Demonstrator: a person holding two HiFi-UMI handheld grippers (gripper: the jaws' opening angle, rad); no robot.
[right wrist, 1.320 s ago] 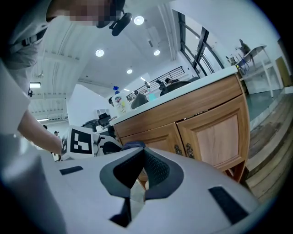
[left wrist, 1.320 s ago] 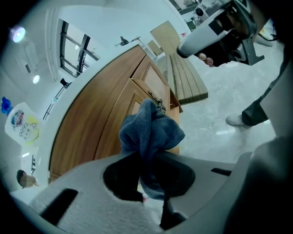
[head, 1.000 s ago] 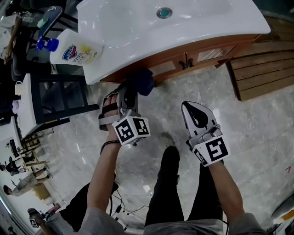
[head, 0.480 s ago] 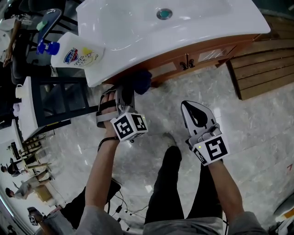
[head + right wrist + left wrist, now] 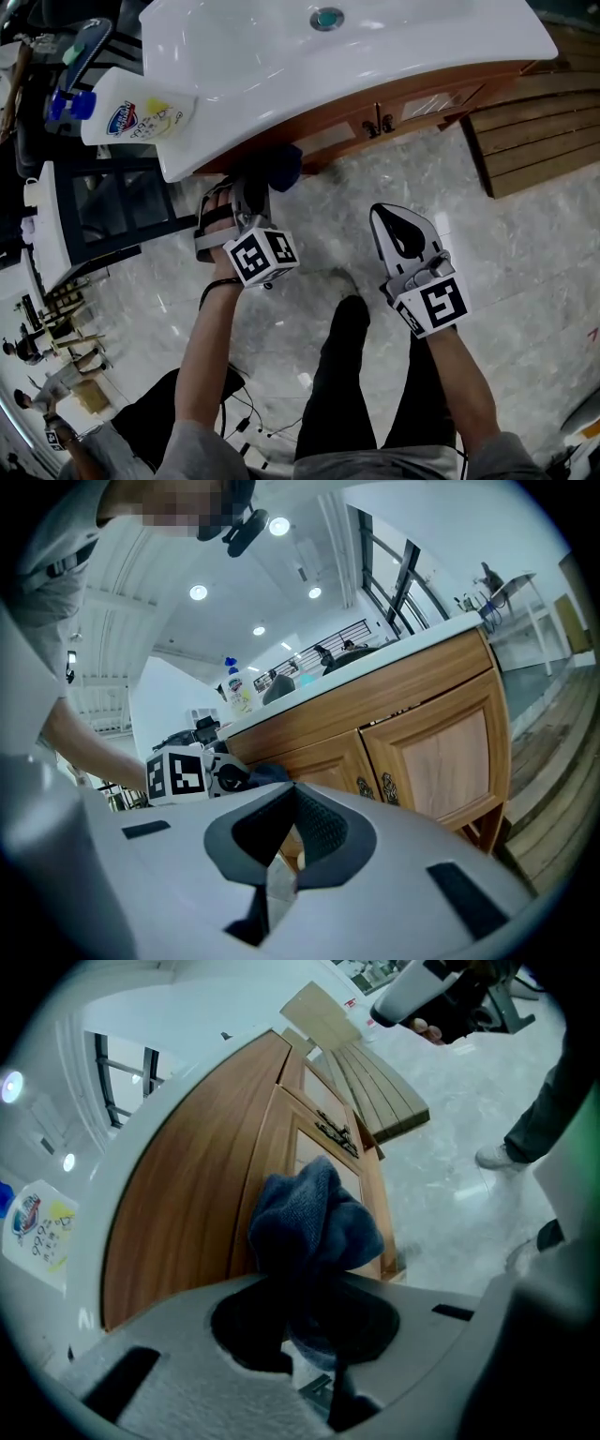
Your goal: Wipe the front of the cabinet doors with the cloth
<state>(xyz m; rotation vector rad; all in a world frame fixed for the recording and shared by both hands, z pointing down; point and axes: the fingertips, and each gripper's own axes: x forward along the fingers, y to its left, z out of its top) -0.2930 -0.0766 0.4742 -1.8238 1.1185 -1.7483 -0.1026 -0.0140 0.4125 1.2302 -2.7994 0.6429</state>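
Left gripper (image 5: pixel 305 1307) fingers pinch the cloth (image 5: pixel 314 1218) low, so rubbing the cabinet door (image 5: pixel 291 1133) ahead might tug it out; right gripper's (image 5: pixel 286 836) closed, empty.

In the head view the white counter (image 5: pixel 450 52) overhangs the cabinet doors (image 5: pixel 427 106), so only a narrow strip of them shows ahead of the two grippers. The cloth (image 5: pixel 281 167) at the tip of the left gripper (image 5: pixel 255 187) is half tucked under that overhang. Whether it touches the wood cannot be told. In the left gripper view the cloth's lower end sinks out of sight into the gripper's own dark recess. The sink basin (image 5: pixel 375 23) is cut by the top edge. The wooden slats (image 5: pixel 534 122) to the right of the right gripper (image 5: pixel 403 225) run out of frame. Print on the bottle (image 5: pixel 131 114) is too small to read.
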